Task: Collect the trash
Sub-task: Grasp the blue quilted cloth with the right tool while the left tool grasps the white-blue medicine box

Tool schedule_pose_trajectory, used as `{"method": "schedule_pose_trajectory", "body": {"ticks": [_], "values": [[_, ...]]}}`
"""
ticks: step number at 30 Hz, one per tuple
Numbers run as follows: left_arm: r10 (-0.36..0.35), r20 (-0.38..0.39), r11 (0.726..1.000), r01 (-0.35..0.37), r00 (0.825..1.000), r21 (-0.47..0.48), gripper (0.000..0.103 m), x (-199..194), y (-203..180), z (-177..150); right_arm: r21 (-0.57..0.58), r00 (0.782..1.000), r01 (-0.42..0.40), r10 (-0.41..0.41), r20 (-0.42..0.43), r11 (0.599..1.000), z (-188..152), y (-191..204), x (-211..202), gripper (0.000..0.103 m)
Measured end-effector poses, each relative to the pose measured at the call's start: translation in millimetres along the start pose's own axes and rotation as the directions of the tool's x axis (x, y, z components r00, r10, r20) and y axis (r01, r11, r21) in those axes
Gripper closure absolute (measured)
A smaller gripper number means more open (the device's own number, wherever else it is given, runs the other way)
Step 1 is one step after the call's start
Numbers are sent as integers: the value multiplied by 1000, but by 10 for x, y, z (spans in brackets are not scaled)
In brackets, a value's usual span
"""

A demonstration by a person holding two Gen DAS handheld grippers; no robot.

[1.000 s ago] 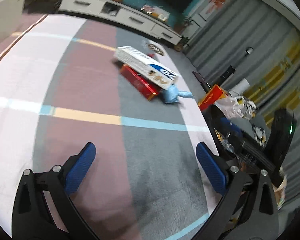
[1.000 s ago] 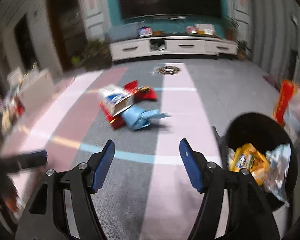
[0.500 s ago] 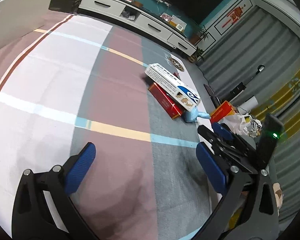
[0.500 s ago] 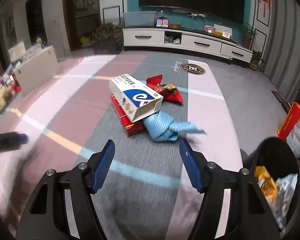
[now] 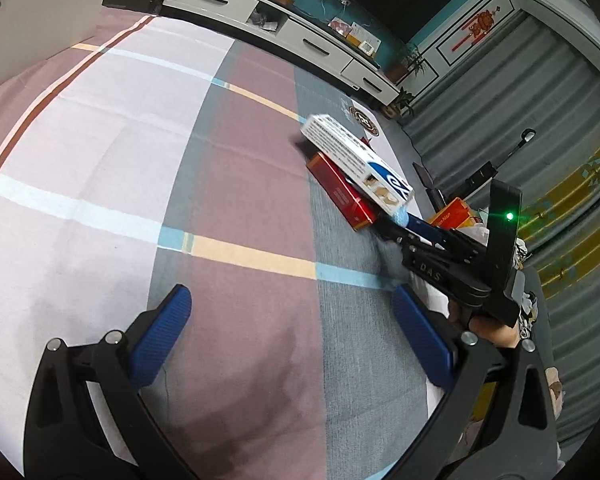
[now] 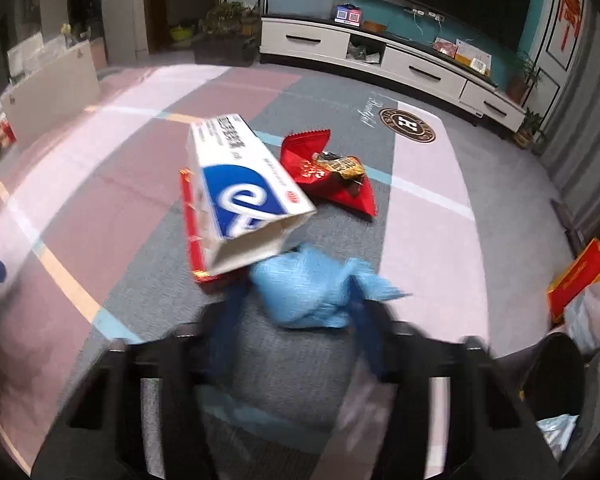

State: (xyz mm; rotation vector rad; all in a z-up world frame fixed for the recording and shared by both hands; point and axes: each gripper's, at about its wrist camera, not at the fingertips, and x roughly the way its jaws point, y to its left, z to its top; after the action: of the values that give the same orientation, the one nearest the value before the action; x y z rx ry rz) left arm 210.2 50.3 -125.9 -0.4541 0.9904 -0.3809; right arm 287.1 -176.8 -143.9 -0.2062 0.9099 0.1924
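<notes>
1. On the striped carpet (image 6: pixel 428 216), a small heap of trash lay near the middle of the right wrist view: a white and blue box (image 6: pixel 240 196) leaned across a flat red box (image 6: pixel 190 236), probably just as they fell, with a red wrapper (image 6: pixel 328 176) behind them at 1 o'clock.
2. A crumpled blue bag (image 6: pixel 312 292) sat at the box's open end, at 5 o'clock from it and nearest the camera, which made it the easiest piece to take first.
3. The right gripper (image 6: pixel 296 320) reached down at the bag, its jaws just closing in from a wider spread, one on each side of the bag. Blur hid whether the pads already pressed it, so no firm hold could be claimed.
4. The left gripper (image 5: pixel 296 336) hung over bare carpet with its jaws wide apart and nothing between them, seemingly kept aside while the right one worked.
5. A dark bin (image 6: pixel 556 364) with wrappers inside stood at 4 o'clock in the right wrist view, close by, the likely place for the bag.
</notes>
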Motion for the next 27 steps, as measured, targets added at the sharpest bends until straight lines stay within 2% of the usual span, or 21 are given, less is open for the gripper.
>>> {"method": "schedule_pose_trajectory", "body": {"ticks": [1,4,9,12,15,18,21,22,25,27], "values": [[1,0,1000,-1,1000,1,3,2,-10,-6,1,1000,-6,6,1,1000,0,-5,-10,70],[-3,2,1000,3,1000,7,3,3,-39,-1,21,999,-44,44,9,999,-53,0,-98,75],[-18,17,1000,18,1000,11,3,-53,-78,-15,1,992,-125,125,24,992,-242,219,-354,76],[-29,23,1000,29,999,8,3,-62,-101,-7,-6,990,-140,140,36,990,-368,371,-552,76],[-8,41,999,6,999,31,3,-47,-182,32,91,987,-149,142,80,985,-494,326,-793,76],[23,67,997,-27,998,73,3,14,-306,113,250,977,-186,152,148,950,-678,109,-988,75],[58,74,990,-67,996,127,3,148,-463,216,336,985,-149,111,131,930,-779,-101,-948,75],[83,77,983,-95,994,156,3,227,-547,271,365,985,-157,117,130,918,-798,-170,-929,75],[108,59,972,-118,992,205,3,457,-703,426,471,975,-217,164,151,855,-836,-402,-884,75],[139,55,966,-147,989,213,3,608,-771,535,490,974,-223,169,152,843,-813,-467,-895,75]]}}
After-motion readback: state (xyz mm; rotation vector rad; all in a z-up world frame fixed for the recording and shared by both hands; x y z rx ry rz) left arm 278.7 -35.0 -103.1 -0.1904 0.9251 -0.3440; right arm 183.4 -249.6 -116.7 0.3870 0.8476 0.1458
